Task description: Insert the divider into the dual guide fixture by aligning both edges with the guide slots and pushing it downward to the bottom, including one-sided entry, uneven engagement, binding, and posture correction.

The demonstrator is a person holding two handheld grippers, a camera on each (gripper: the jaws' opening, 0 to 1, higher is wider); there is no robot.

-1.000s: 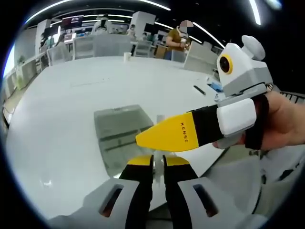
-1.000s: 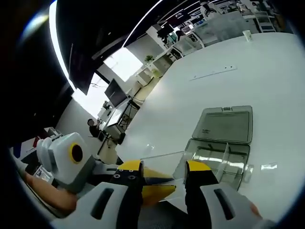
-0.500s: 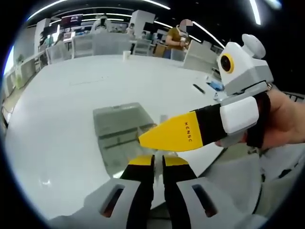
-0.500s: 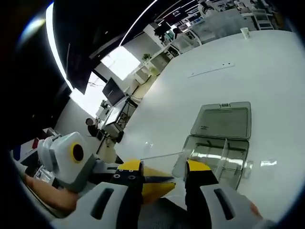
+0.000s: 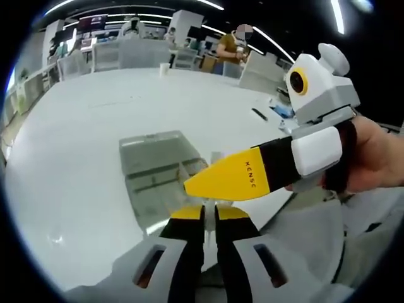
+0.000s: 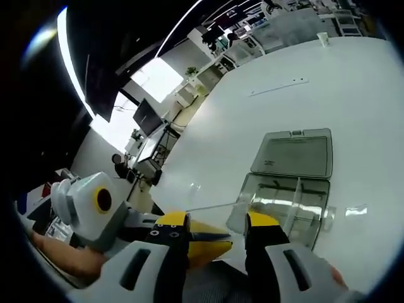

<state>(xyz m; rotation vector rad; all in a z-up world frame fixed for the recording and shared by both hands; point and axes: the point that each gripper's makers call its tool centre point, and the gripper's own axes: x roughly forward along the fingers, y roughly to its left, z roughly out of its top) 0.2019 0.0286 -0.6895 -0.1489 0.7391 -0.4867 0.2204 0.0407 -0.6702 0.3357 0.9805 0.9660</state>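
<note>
- My left gripper [image 5: 209,213] has its yellow-tipped jaws nearly closed, only a sliver between them, nipping the edge of the clear, thin plastic divider sheet [image 6: 214,208].
- My right gripper [image 6: 216,222] stands with its jaws apart; the sheet's edge runs between them, but I cannot tell whether the pads press on it.
- In the left gripper view the right gripper [image 5: 233,180] crosses just above my own tips, a hand [image 5: 372,158] behind it.
- The divider hangs in the air, just in front of the fixture, not yet in any slot.
- I judge it light, stiff, slick and easy to cock sideways: hold it by the top edge, one gripper near each end.
- The transparent, compartmented plastic box [image 6: 290,205], my guide fixture, lies open on the white table [image 6: 353,82], its grey lid [image 6: 293,153] flat behind it.
</note>
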